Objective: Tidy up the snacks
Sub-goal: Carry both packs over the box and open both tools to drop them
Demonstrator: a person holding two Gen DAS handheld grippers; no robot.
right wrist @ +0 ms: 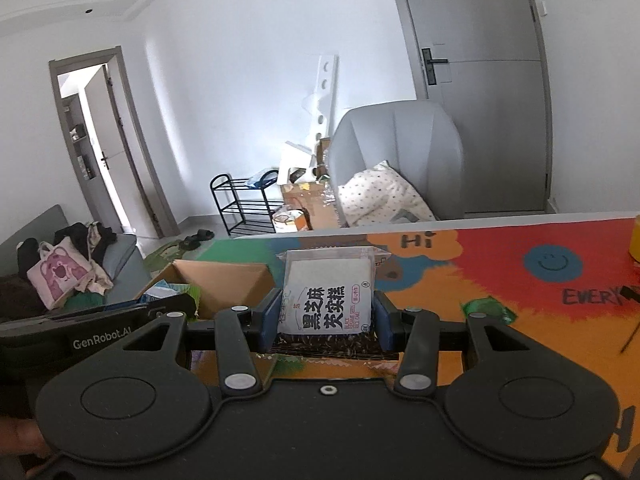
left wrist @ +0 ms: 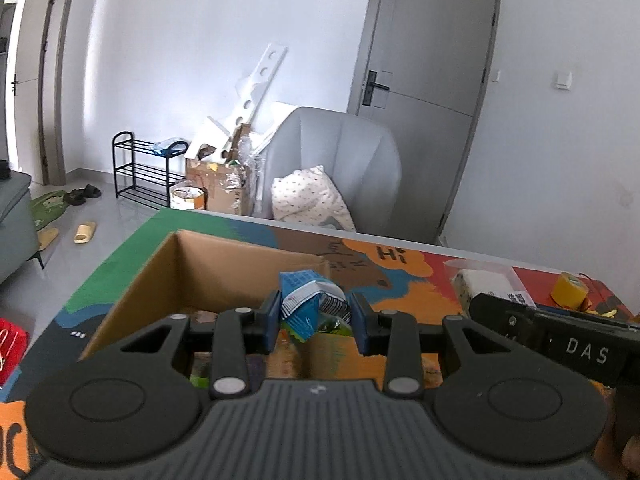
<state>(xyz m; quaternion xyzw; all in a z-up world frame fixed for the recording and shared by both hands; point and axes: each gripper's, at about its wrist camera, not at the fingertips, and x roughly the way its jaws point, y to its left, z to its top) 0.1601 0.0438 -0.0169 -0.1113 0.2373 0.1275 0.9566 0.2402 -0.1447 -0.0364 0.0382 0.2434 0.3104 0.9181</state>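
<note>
My left gripper is shut on a crumpled blue and white snack packet, held over the near right part of an open cardboard box. My right gripper is shut on a clear packet of black sesame rice cake with a white label, held above the colourful table. The box also shows in the right wrist view, to the left, with snack packets inside it. The right gripper's black body crosses the right side of the left wrist view.
The table wears a painted cover in orange, red, green and blue. A yellow tape roll stands at its far right. A grey armchair with a spotted pillow stands behind the table. A black shoe rack and cartons line the wall.
</note>
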